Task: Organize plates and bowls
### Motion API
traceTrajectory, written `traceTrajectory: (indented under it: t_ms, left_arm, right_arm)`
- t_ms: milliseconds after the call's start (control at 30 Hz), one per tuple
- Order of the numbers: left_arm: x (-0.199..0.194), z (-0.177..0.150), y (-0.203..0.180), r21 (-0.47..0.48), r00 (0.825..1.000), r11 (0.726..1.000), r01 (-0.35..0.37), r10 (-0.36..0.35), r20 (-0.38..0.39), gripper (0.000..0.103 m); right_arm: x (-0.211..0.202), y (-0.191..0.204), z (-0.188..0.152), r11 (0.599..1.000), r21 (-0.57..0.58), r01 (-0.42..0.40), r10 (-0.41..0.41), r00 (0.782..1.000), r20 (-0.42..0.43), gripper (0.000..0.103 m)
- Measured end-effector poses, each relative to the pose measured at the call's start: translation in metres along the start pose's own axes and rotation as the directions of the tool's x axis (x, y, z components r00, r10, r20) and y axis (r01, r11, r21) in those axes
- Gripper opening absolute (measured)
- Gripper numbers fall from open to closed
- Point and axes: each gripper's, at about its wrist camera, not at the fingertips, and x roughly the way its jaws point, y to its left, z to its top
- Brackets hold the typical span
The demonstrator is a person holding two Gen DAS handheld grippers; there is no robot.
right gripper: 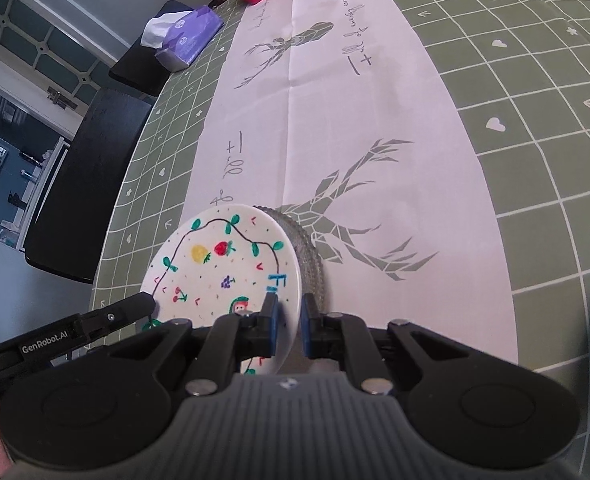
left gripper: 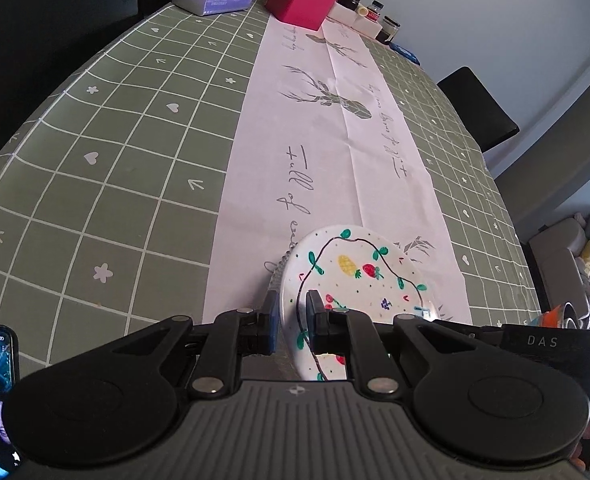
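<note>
Green checked tablecloth (left gripper: 107, 152) lies under us. Our left gripper (left gripper: 291, 322) and right gripper (right gripper: 289, 320) both pinch the fruit plate (right gripper: 223, 264) at its six o'clock rim, over a glass dish (right gripper: 313, 256). Stiff, slippery, breakable: we grip edges.

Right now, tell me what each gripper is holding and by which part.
Both hold the painted plate by its rim: the left gripper on one edge, the right gripper on the opposite edge. A clear glass dish lies under it.
</note>
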Motion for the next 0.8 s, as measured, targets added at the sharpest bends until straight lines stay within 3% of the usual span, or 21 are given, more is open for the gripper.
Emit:
traceTrajectory:
  t_ms: [667,800]
  left_arm:
    - [0.011,-0.004,-0.01,0.092,0.998,0.994,-0.064,0.064,-0.002,0.014]
    - [0.013,-0.004,-0.009,0.093,0.997,0.993,-0.072,0.073,-0.017,0.015]
  right_arm:
    - [-0.003,0.015,-0.004,0.99,-0.126,0.07,-0.065,0.997,0.037,0.016]
    - [-0.002,0.013,-0.002,0.993,-0.104,0.06,-0.057,0.998,0.031,0.022]
